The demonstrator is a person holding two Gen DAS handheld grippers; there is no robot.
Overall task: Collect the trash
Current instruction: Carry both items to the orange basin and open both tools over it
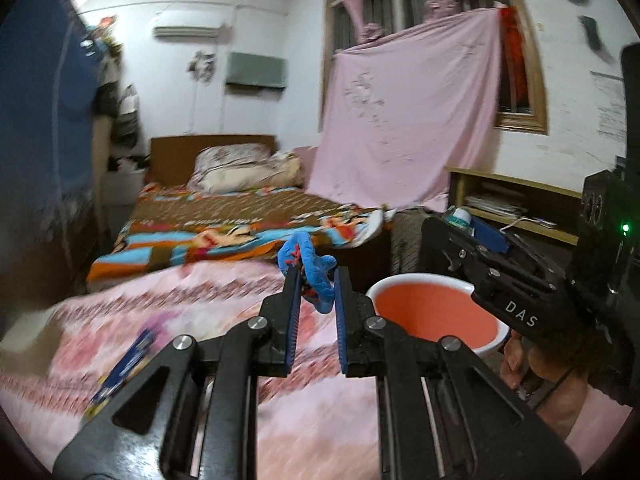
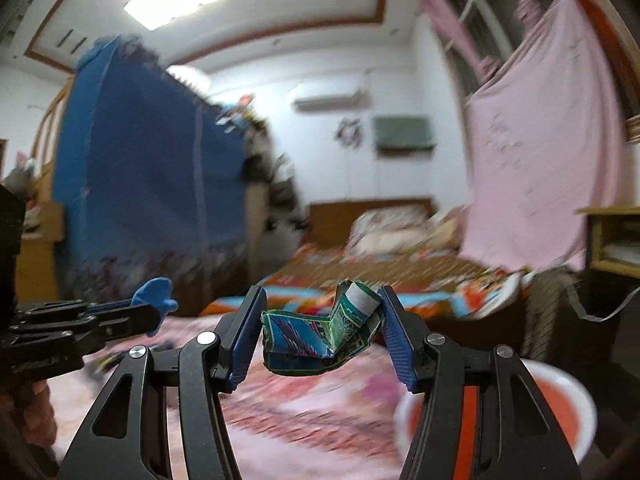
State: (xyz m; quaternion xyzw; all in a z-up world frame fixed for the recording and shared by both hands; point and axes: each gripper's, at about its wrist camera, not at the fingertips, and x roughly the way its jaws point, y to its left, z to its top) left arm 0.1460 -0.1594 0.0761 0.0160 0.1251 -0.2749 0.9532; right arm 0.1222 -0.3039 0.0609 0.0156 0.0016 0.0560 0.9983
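Trash is in both of my grippers. My left gripper [image 1: 316, 280] is clamped on a crumpled blue wrapper [image 1: 310, 268] (red print on it), held above the pink patterned bedspread [image 1: 200, 320]. My right gripper [image 2: 322, 328] grips a bent green-and-blue carton [image 2: 320, 336] at moderate width, pads pressing both ends. Red basin [image 1: 432, 312] with a white rim sits beside the bed, below my right gripper. A further blue packet [image 1: 124, 364] lies on the bedspread, blurred.
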